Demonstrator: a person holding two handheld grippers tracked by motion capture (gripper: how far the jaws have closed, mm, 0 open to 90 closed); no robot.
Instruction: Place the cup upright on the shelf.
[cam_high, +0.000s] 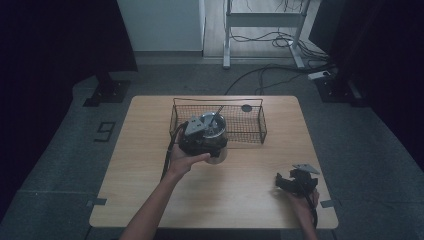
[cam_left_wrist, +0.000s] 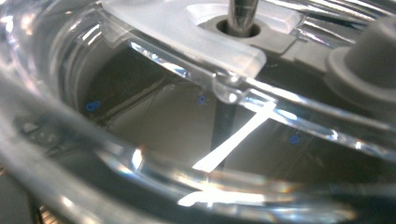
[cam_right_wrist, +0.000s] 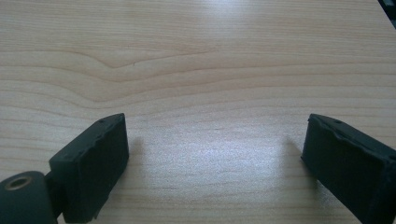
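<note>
Two grippers are seen from above: the left gripper (cam_high: 200, 142) is clamped on a clear jar (cam_high: 214, 134) at the wire basket (cam_high: 250, 131). Close up, glass (cam_left_wrist: 140, 116) is pressed against the lens. Right gripper (cam_right_wrist: 215, 154) idles, jaws wide; lowering in likely follows.

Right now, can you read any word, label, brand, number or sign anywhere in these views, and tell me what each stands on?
"9": a dark, angular mark on the grey floor left of the light wooden table; it could also be a bent bracket.
Three small blue marks seen through the clear glass jar in the left gripper view: too blurred to read.
Black wire basket, round metal lid, black right gripper: no text that I can make out.
</note>
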